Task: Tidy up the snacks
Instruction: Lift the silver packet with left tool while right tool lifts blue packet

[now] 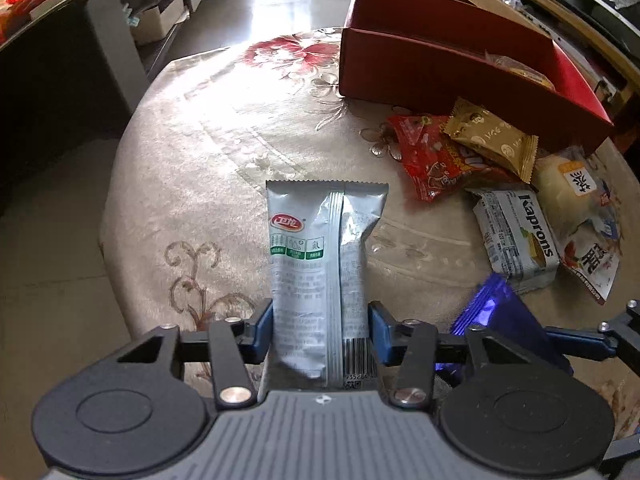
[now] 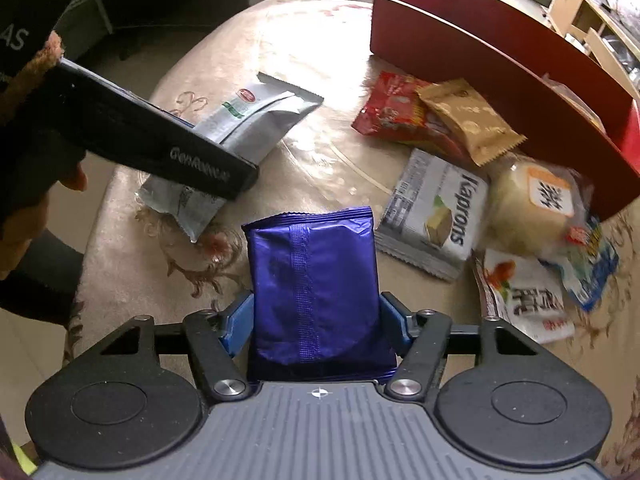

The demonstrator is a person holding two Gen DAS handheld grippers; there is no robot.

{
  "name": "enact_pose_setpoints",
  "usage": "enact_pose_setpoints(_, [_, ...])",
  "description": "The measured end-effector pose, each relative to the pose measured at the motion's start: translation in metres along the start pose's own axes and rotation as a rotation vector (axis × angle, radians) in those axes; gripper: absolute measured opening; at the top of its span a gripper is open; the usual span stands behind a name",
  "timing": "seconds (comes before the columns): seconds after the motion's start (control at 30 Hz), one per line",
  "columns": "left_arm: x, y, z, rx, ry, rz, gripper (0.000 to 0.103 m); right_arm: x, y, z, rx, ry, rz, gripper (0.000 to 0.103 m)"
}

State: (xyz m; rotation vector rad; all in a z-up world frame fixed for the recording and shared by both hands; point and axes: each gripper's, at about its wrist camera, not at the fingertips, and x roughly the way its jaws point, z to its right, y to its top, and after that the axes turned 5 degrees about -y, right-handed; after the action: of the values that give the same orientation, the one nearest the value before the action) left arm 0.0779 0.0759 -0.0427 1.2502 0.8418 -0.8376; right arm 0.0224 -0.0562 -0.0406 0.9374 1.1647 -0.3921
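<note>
The left gripper (image 1: pixel 320 326) clamps a crinkled silver foil pouch (image 1: pixel 320 264) between blue pads — its lower half in the jaws, its serrated top standing clear above the floral cloth (image 1: pixel 208 136). The right gripper (image 2: pixel 316 320) pinches a glossy purple packet (image 2: pixel 316 280) likewise. Near the red box (image 2: pixel 480 64) lies a loose snack pile (image 2: pixel 460 184).

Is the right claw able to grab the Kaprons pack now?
Probably not yet. The right claw is already shut on the purple packet. The Kaprons pack lies uncovered on the table nearby, so it seems reachable afterwards.
</note>
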Motion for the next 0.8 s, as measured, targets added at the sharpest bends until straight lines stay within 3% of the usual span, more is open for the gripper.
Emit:
enact_pose_setpoints(0.6, [-0.012, -0.025, 0.038, 0.069, -0.062, -0.003, 0.042, -0.027, -0.034, 0.029, 0.215, -0.066, 0.059, 0.071])
enact_pose_setpoints(0.8, [-0.010, -0.026, 0.038, 0.063, -0.053, 0.002, 0.048, -0.023, -0.038, 0.029, 0.218, -0.077, 0.041, 0.071])
